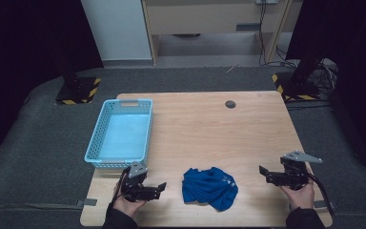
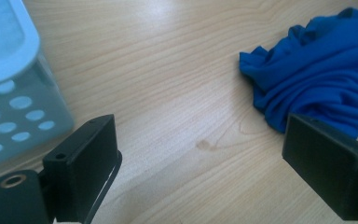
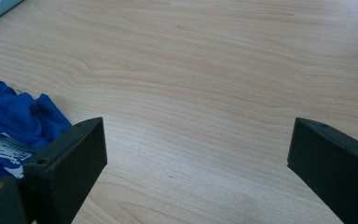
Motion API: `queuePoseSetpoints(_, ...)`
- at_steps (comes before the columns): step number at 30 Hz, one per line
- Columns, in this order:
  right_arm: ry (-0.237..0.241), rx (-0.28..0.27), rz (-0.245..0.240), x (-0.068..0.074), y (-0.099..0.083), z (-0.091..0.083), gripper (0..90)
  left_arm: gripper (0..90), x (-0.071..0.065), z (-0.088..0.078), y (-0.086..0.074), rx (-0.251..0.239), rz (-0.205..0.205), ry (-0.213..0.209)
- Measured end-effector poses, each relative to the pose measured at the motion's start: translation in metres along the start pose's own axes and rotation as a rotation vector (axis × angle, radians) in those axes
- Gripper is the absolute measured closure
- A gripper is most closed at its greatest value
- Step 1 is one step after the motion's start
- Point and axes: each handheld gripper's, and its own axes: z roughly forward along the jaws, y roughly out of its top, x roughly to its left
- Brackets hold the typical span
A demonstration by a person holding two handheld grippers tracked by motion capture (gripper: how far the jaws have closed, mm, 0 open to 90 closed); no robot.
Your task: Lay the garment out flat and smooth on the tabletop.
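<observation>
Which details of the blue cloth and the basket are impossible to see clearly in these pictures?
- Blue cloth, high view: crumpled, so its own folds hide what garment it is.
- White print on it, right gripper view: cut off by the picture's edge and the jaw, unreadable.
- Basket, left gripper view: cut off by the left edge, blurred.

No text is readable (the blue cloth's (image 3: 0,156) white print is illegible).

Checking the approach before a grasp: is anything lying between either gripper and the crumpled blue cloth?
Nothing visible. Bare wooden table lies between the left gripper and the blue cloth, and between the right gripper and the cloth. The light blue basket stands off to the left, outside both paths. Both grippers are open and hold nothing.
</observation>
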Motion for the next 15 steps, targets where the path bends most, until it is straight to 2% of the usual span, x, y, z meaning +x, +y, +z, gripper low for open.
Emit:
queuePoseSetpoints(6, 0.008, -0.004, -0.01, 0.003, 0.002, 0.0, 5.0, 9.6, -0.001, 0.0, 0.008, -0.034, 0.017, 0.0)
queuePoseSetpoints(11, 0.027, -0.007, -0.004, 0.005, 0.003, 0.0, 6.0, 12.8, -0.01, 0.008, 0.018, -0.058, 0.043, -0.018)
queuePoseSetpoints(15, 0.052, -0.018, 0.01, 0.004, 0.003, -0.001, 7.1, 12.8, -0.015, 0.017, 0.024, -0.047, 0.058, -0.025)
